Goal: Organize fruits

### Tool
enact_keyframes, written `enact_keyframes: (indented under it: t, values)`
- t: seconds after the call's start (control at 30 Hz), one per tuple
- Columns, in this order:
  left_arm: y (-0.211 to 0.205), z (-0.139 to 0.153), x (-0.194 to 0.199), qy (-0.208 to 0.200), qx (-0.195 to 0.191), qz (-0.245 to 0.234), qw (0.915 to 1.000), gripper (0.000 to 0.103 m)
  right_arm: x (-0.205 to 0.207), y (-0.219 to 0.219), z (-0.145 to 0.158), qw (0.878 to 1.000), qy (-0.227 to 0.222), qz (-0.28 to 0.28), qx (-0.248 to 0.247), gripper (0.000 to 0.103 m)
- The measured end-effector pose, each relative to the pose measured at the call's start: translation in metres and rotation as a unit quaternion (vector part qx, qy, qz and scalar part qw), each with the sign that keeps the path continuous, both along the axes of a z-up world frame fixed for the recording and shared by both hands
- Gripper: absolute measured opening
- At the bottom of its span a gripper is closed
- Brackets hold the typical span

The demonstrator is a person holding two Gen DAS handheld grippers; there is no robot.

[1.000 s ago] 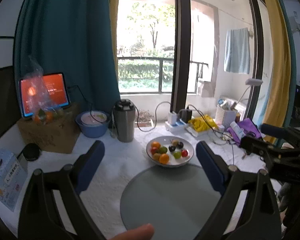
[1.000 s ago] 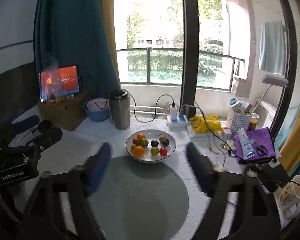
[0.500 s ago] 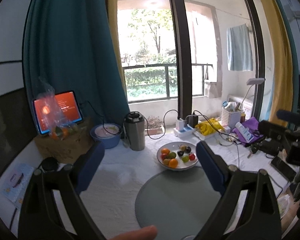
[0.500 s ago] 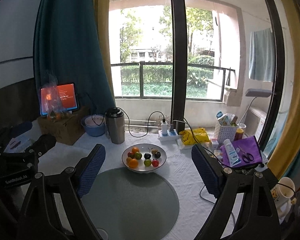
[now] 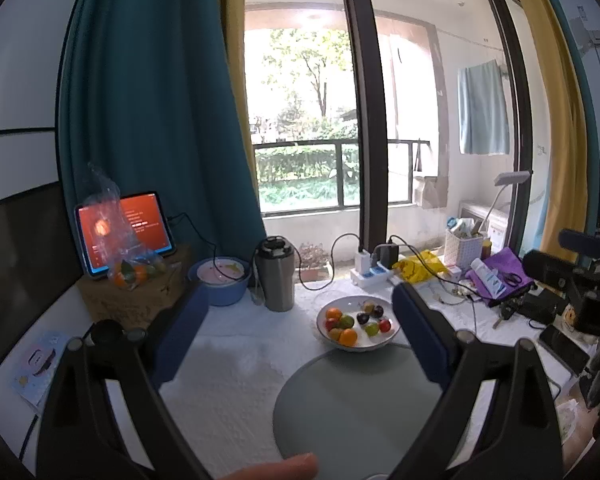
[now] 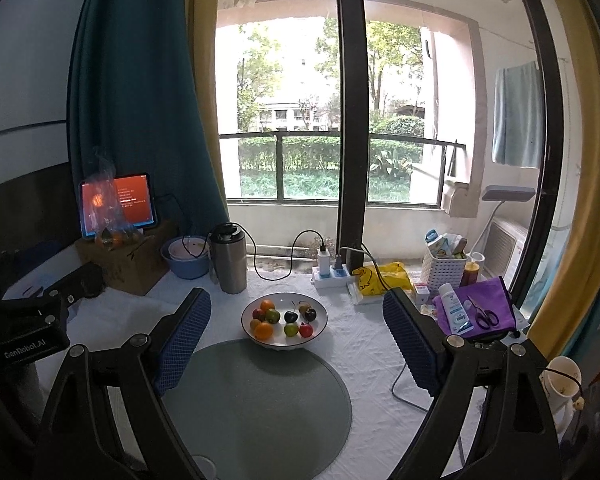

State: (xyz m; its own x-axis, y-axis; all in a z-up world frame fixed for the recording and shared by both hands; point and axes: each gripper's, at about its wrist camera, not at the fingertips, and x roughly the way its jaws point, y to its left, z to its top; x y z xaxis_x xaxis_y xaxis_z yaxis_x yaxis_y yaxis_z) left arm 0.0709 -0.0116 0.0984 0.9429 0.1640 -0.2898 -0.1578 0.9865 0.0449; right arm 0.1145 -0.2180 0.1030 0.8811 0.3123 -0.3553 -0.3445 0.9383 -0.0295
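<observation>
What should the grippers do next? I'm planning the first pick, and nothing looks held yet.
Probably bring the right gripper down toward the white bowl for one fruit: both sets of jaws stand open and empty, every fruit lies in the bowl, and the grey round mat before it is bare.

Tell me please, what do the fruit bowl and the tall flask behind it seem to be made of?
The bowl looks like glazed ceramic: white, glossy, with a thin dark rim, though enamel is possible. The flask looks like brushed stainless steel: grey with a soft vertical sheen. Its black lid is probably plastic.
</observation>
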Motion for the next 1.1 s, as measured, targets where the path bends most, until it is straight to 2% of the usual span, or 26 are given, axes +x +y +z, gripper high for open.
enact_keyframes:
  t: [1.1]
  values:
    - [-0.0027, 0.0052, 0.0008, -0.012, -0.006, -0.008, 0.9999, 0.094, 0.0047, -0.0098, 0.0049, 1.000, 0.003, -0.010, 0.003, 0.090]
